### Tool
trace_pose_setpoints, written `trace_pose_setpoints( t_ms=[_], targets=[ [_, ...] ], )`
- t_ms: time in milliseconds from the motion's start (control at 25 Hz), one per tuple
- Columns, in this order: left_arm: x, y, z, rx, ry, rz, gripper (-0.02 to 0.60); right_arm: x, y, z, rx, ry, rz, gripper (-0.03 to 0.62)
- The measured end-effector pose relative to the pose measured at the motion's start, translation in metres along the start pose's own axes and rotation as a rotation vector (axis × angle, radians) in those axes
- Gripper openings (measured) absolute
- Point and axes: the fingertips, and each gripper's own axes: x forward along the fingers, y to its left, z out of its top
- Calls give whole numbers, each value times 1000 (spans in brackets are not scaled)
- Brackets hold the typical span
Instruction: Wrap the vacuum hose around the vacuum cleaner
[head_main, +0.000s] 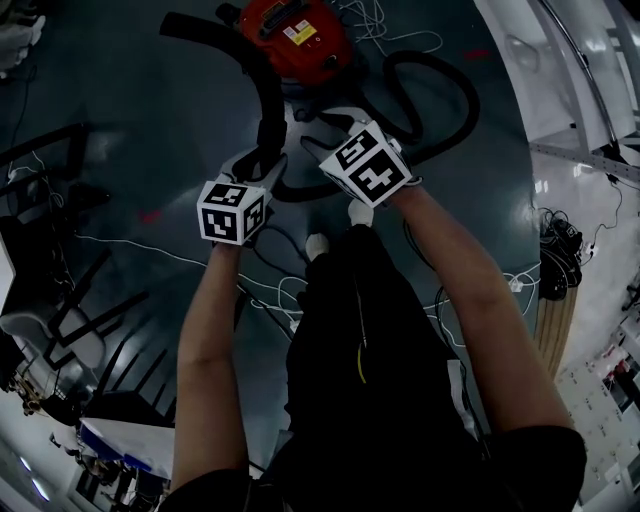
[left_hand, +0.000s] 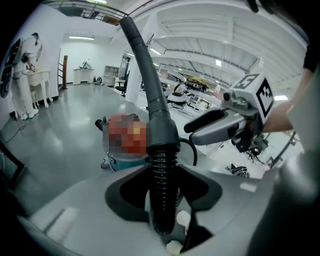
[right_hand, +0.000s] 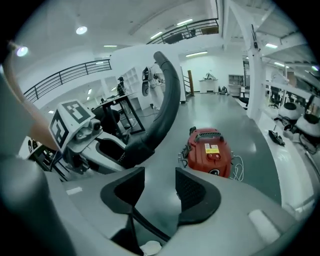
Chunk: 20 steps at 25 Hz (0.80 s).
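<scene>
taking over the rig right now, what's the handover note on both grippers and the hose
Left gripper: shut on the hose at its ribbed end, just below the rigid wand, which is lifted.
Right gripper: open, nothing between its jaws, beside the left one.
Vacuum cleaner: red, on the floor ahead. The rest of the hose lies in a loose loop at its right in the head view.
Done: hose end picked up.
Left: all the wrapping; no turn is round the body yet.

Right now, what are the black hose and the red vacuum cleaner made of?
The hose looks like bendy black plastic or rubber: it has ridged rings and looks dull. Its curved tube seems hard, smooth plastic. The vacuum cleaner looks like smooth red plastic, from its moulded top; painted metal is possible.
</scene>
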Motion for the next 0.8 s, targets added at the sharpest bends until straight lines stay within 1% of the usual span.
trace_pose_setpoints(
  t_ms=[160, 280, 320, 400, 480, 520, 560, 680, 720, 800],
  targets=[
    [-4, -8, 9, 59, 52, -58, 176, -18, 4, 17, -95, -37, 14, 199],
    [-2, -12, 16, 60, 78, -94, 176, -29, 0, 37, -144, -63, 38, 210],
    [0, -14, 19, 55, 80, -101, 176, -32, -3, 43, -136, -66, 50, 210],
    [5, -20, 27, 57, 82, -112, 176, -35, -11, 55, -83, -69, 69, 213],
    [10, -26, 34, 90, 95, -125, 176, -39, -22, 68, -34, -76, 68, 231],
    [11, -29, 37, 114, 105, -132, 176, -41, -26, 74, -39, -75, 56, 246],
    [12, -31, 39, 135, 117, -138, 176, -44, -29, 78, -70, -64, 40, 261],
    [15, -29, 43, 170, 156, -152, 176, -49, -31, 78, -220, -9, 9, 267],
    [15, -27, 45, 181, 172, -155, 175, -49, -31, 78, -248, 6, 7, 268],
    [16, -22, 52, 209, 200, -163, 175, -47, -34, 78, -261, 18, 6, 276]
  ],
)
